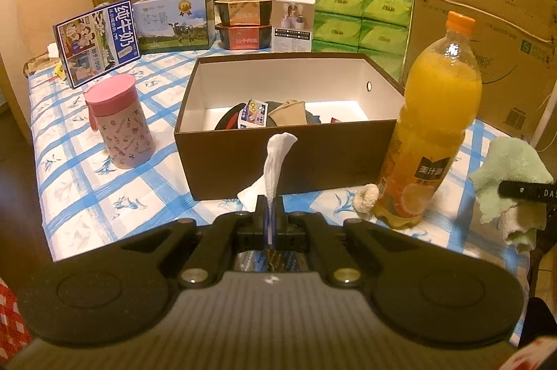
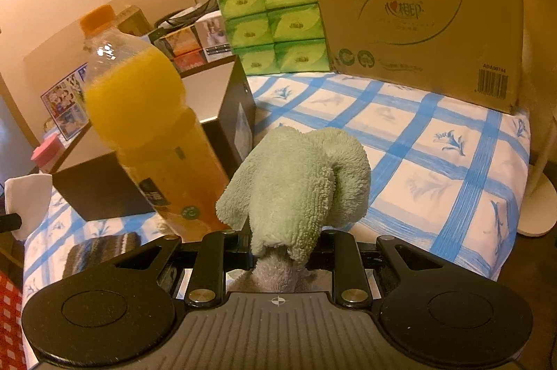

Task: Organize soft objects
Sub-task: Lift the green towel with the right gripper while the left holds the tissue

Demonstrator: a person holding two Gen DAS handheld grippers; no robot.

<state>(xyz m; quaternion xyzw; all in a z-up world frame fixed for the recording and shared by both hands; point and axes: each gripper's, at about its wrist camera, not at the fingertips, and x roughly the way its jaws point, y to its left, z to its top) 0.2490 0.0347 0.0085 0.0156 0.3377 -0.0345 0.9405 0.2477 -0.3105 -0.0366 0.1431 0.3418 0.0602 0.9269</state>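
Closest to the lens, the left tool [image 1: 271,206] was pinched fully closed on a thin white cloth [image 1: 275,161], which stood up in a floppy strip just in front of the brown box [image 1: 278,157]. That box was open-topped and already had a few soft bits lying in its bottom. Biggest worry on that side, I'd say: the grip was only on one edge of the cloth, so a quick swing toward the box could let it slip out or drape over the near wall instead of dropping in.

Moving right, the orange juice bottle [image 1: 431,126] stood just beside the box's right corner, with a small cream fuzzy thing [image 1: 366,197] at its base. It's tall and narrow, so it looked like the easiest thing to knock over.

The right tool [image 2: 283,251] was clamped on a bunched mint-green towel [image 2: 296,182], jaws part-closed around the wad, held off the surface. The bottle sat right between it and the box, so a straight path would probably clip it. A striped knit piece [image 2: 101,251] lay on the sheet near the left of that view, not yet boxed.

Surface was a blue-checked tablecloth [image 2: 435,140] over the counter, backed by milk cartons, green tissue packs [image 1: 362,18] and a big cardboard carton [image 2: 424,4] against a plain cream wall, dim warm light.
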